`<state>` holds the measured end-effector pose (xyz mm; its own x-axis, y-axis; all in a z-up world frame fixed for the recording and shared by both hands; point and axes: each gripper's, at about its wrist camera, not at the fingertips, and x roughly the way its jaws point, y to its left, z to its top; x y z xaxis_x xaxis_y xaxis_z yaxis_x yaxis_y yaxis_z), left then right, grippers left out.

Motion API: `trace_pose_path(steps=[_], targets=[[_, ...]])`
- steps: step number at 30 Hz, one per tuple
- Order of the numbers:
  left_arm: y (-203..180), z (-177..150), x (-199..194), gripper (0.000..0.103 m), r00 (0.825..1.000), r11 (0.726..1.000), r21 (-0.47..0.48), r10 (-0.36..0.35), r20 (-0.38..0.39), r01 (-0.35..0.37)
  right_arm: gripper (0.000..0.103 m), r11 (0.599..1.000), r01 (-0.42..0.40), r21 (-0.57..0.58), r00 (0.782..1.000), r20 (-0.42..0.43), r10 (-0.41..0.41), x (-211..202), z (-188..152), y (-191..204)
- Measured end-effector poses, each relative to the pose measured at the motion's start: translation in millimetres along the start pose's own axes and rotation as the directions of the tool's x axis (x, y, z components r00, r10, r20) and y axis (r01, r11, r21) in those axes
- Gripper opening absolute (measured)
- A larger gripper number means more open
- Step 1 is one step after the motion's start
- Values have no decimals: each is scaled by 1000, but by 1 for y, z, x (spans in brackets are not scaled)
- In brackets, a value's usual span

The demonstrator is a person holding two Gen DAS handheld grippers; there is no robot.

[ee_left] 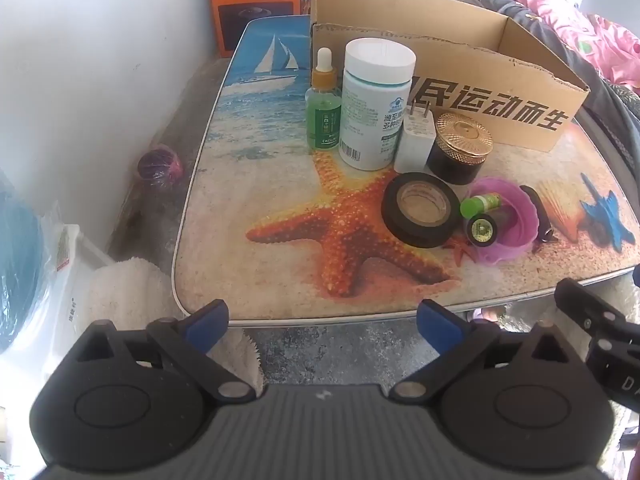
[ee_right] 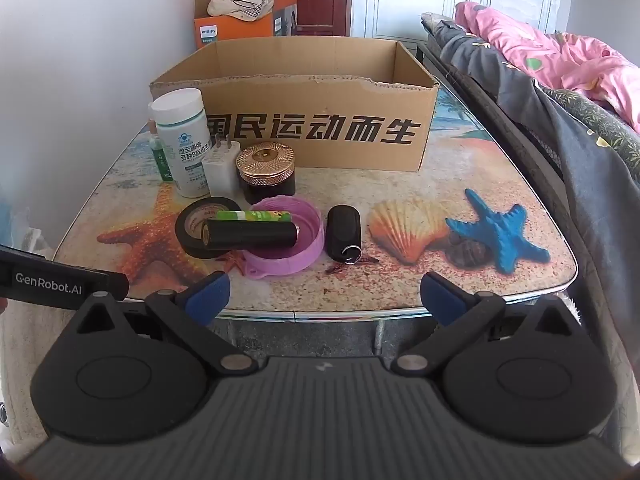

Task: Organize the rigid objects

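Rigid objects cluster on the glossy beach-print worktop [ee_right: 400, 280] in front of an open corrugated cardboard box [ee_right: 320, 136] printed with bold black Chinese characters. They comprise a white plastic pill bottle [ee_right: 184, 140] with a Chinese label, a green glass dropper bottle [ee_left: 323, 108] partly hidden behind it in the right view, a white plug adapter [ee_right: 222, 172], a dark jar with a ribbed gold lid [ee_right: 267, 174], a black tape roll [ee_left: 420, 210], a pink plastic lid [ee_right: 306, 250] carrying a black cylinder [ee_right: 250, 235] and a green tube [ee_right: 256, 215], and a black key fob [ee_right: 343, 230]. An orange carton [ee_right: 210, 32] reads PHILIPS. The left gripper [ee_left: 322, 326] and the right gripper [ee_right: 324, 296] hover at the near edge, jaws spread wide, empty. The left gripper body reads GenRobot.AI.
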<state>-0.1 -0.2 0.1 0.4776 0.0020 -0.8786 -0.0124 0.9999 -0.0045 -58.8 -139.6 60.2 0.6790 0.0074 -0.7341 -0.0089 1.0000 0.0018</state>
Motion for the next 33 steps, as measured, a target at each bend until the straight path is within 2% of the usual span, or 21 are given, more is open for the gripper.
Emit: trace_pose_path(steps=[18, 33], targets=[[1, -1, -9, 100, 1000, 1000, 28, 13, 25, -14, 102, 999, -34, 40, 999, -16, 34, -5, 10, -2], [0, -2, -4, 100, 1000, 999, 32, 21, 3, -22, 102, 998, -43, 44, 998, -36, 45, -1, 9, 0]])
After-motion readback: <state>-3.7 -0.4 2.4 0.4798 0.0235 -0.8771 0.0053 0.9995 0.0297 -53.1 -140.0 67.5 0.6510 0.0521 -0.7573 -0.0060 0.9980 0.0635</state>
